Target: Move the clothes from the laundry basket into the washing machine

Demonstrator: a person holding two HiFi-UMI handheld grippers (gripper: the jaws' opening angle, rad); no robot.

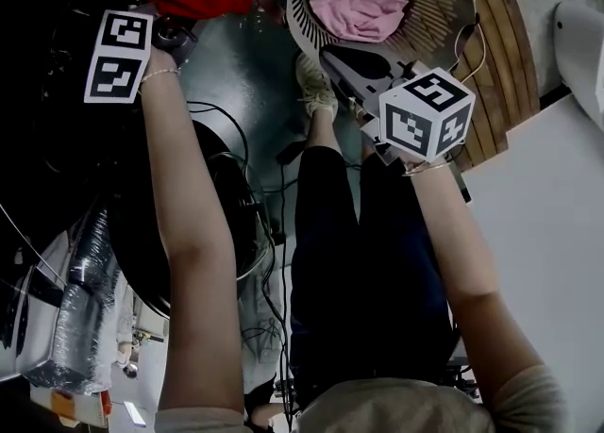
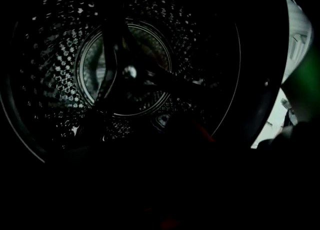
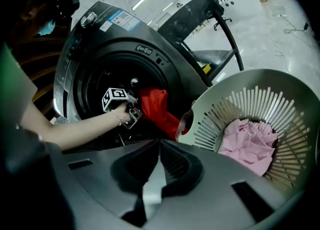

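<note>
The right gripper (image 3: 159, 144) has its jaws closed on nothing, near the laundry basket (image 3: 225, 86) holding a pink cloth (image 3: 250, 141). To the left, the left gripper (image 3: 129, 115) is at the mouth of the washing machine (image 3: 95, 38), beside a red cloth (image 3: 157, 106). It is too dark to tell how its jaws stand.

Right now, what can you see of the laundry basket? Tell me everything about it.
The laundry basket is round and pale grey and looks like plastic. It has a smooth rim, a handle hole, and walls cut into narrow upright slots. It sits open side up, just beside the open door of the washing machine. One crumpled pink cloth lies in its bottom; otherwise it looks empty. The right gripper, jaws shut, hovers short of it without touching.
</note>
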